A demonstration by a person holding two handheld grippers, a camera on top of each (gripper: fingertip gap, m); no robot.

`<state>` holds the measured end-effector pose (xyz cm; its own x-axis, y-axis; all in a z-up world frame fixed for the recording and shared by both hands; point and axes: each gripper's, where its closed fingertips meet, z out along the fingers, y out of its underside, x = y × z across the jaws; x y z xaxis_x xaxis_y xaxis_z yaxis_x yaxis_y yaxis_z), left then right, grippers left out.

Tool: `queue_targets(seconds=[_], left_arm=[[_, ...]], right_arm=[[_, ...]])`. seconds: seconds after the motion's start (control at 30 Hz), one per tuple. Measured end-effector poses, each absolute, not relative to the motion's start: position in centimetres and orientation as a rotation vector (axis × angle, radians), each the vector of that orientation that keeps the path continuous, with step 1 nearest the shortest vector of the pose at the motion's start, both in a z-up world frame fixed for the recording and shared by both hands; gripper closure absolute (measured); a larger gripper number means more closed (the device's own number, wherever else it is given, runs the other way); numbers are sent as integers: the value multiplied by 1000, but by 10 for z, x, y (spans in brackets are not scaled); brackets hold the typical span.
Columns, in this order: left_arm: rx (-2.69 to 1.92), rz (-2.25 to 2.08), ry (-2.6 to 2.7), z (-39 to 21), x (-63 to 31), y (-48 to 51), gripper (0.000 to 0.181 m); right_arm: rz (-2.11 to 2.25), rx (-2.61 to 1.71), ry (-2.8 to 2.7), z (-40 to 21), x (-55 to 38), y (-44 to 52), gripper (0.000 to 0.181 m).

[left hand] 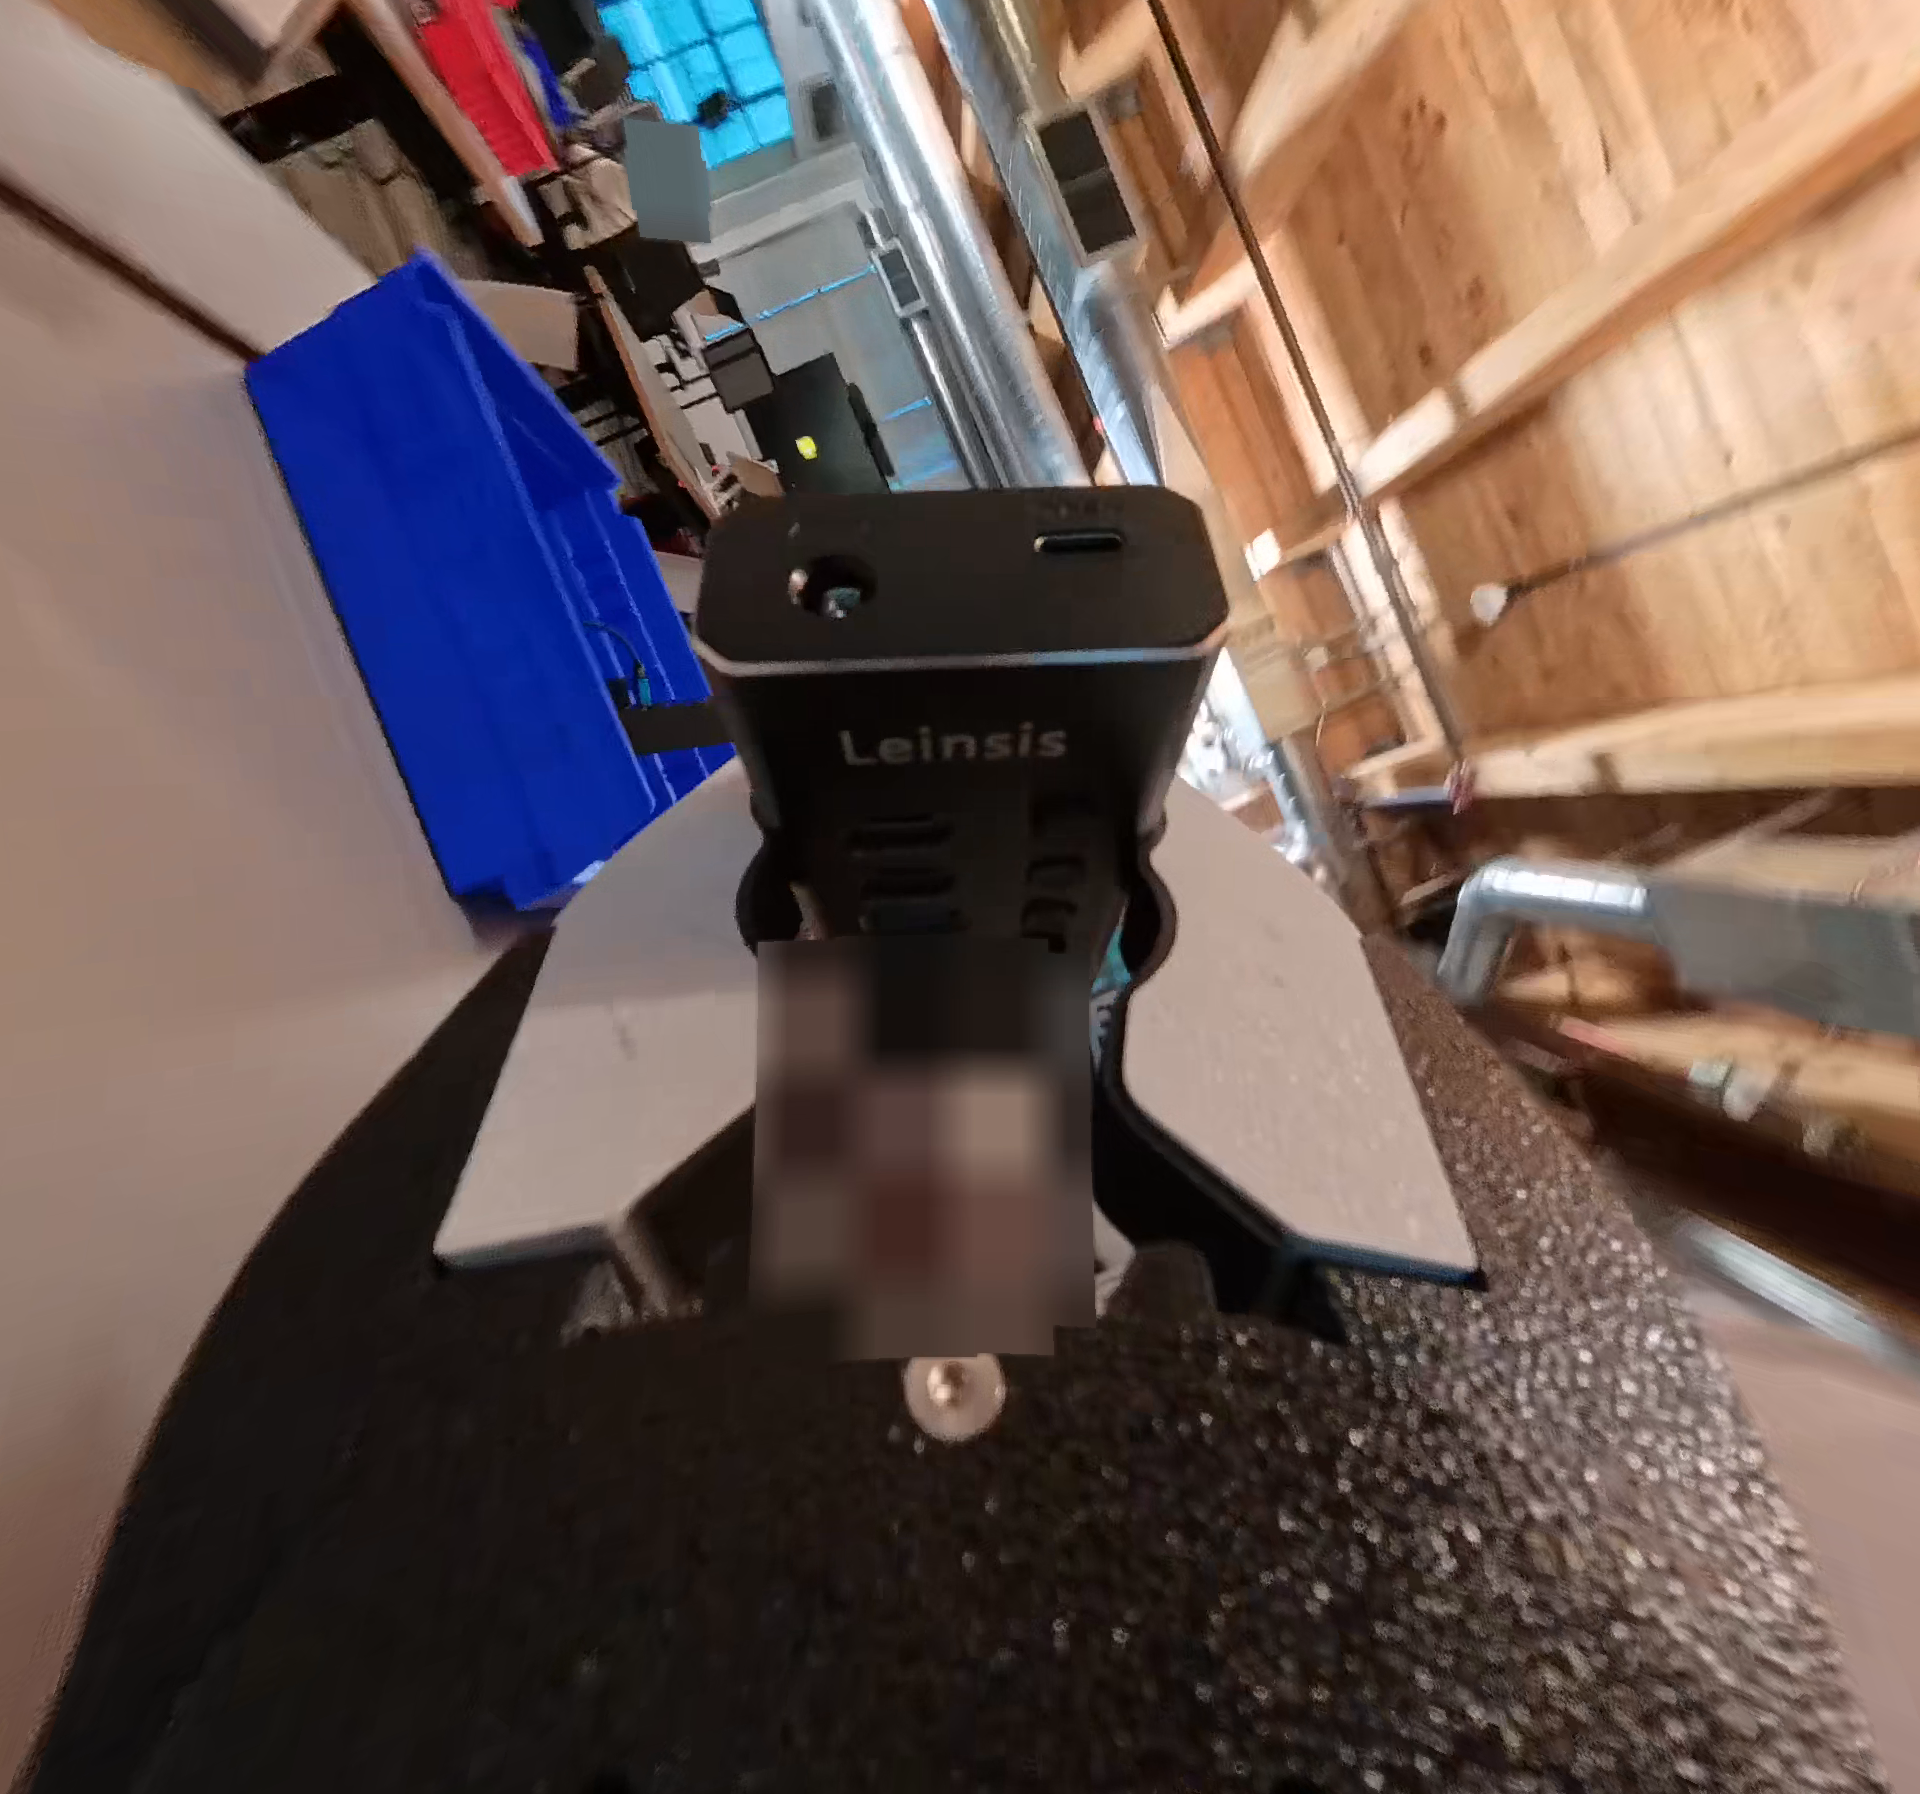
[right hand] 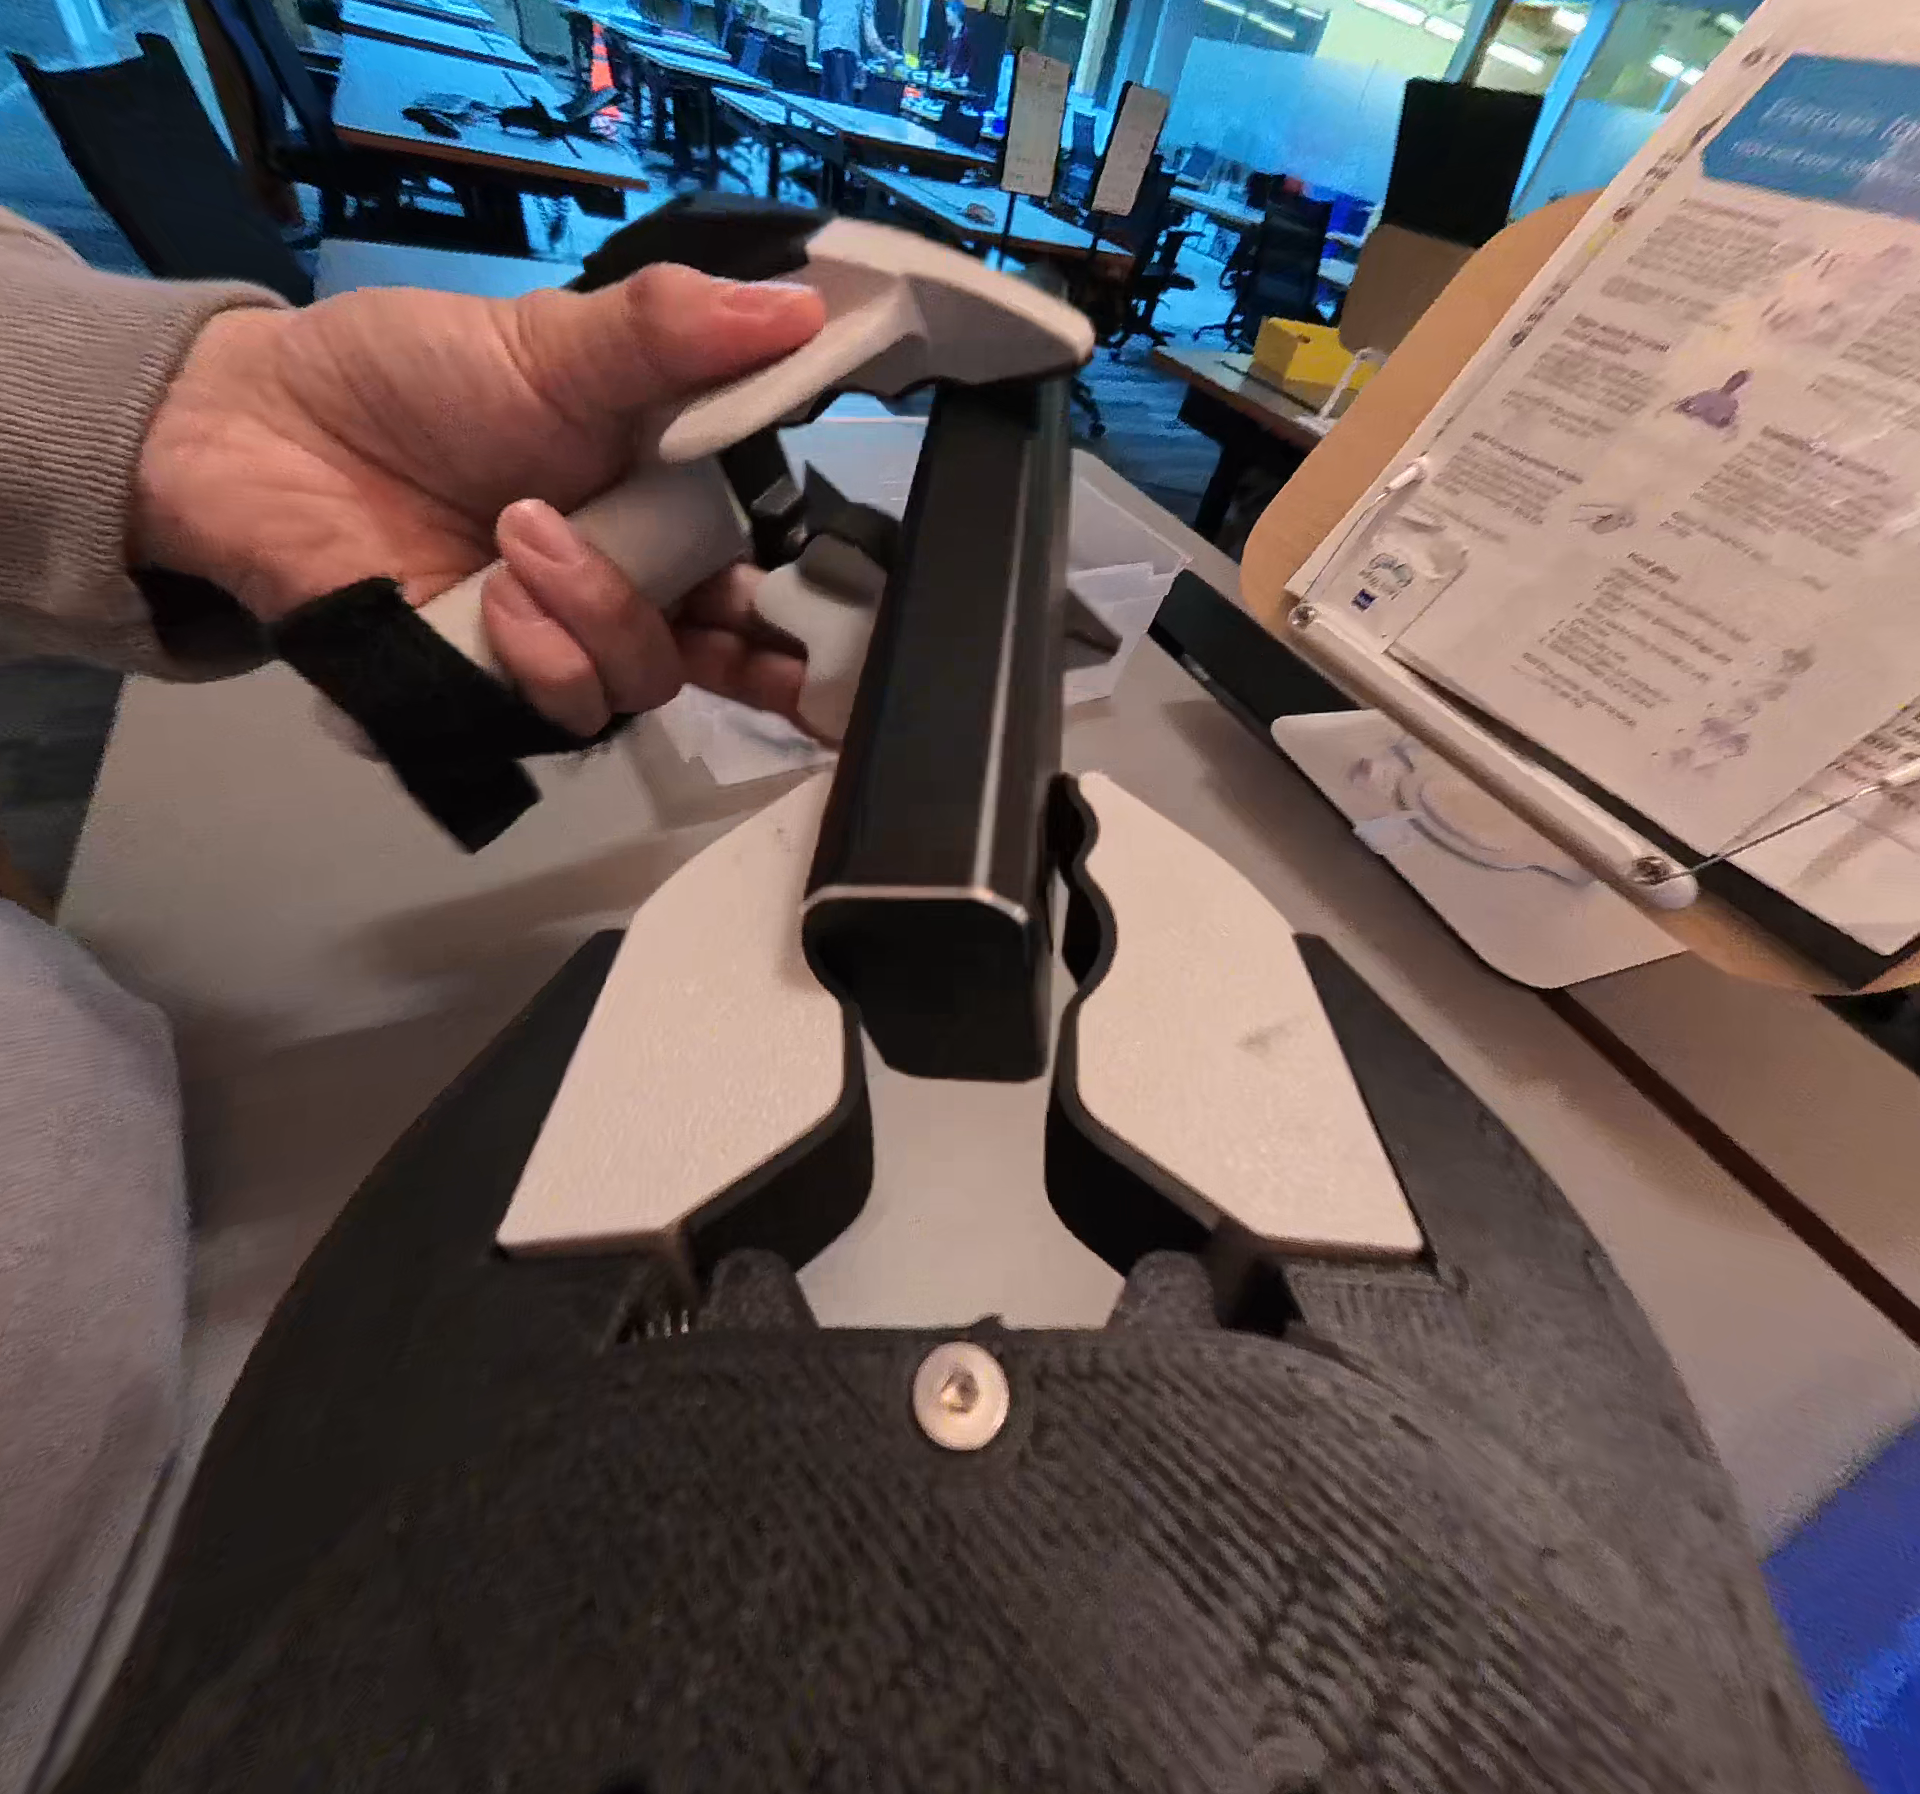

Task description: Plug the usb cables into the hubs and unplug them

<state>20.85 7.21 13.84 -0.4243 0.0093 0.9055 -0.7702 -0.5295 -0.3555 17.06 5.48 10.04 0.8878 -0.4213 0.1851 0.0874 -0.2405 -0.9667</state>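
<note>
A long black metal USB hub [right hand: 940,788] was held off the grey table [right hand: 260,871], pinched at one end by the left gripper [left hand: 951,871] and, apparently, at the other by the right gripper [right hand: 951,975].

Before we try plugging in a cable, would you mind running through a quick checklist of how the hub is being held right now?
1. Left gripper shut on the black USB hub: ok.
2. Right gripper holding the hub's other end: ok, the hub sits between its jaws, which look closed on it.
3. Hub lifted off the table: ok.
4. Ports on the hub's face unobstructed: cannot tell, a blurred patch covers part of that face.
5. USB cable within reach: not ok, none shows in either view.
6. A gripper free to take a cable: not ok, both hold the hub.
</note>
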Motion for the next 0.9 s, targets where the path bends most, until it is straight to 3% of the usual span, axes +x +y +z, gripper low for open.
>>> queue_targets(seconds=[0.27,0.4,0.53,0.7,0.8,0.9], left_arm=[[544,2156,-2042,166,181,57,121],[176,2026,-2236,159,157,43,121],[10,1877,-2409,139,143,35,121],[38,1860,-2483,132,143,37,122],[117,1818,-2605,138,149,45,103],[96,1728,-2738,145,147,52,102]], right_arm=[[59,-1662,347,104,157,54,86],[217,-1720,221,101,137,79,92],[9,-1837,119,91,141,92,119],[-50,-1828,113,84,142,92,120],[-90,-1836,154,81,149,87,120],[-143,-1857,164,77,153,81,120]])
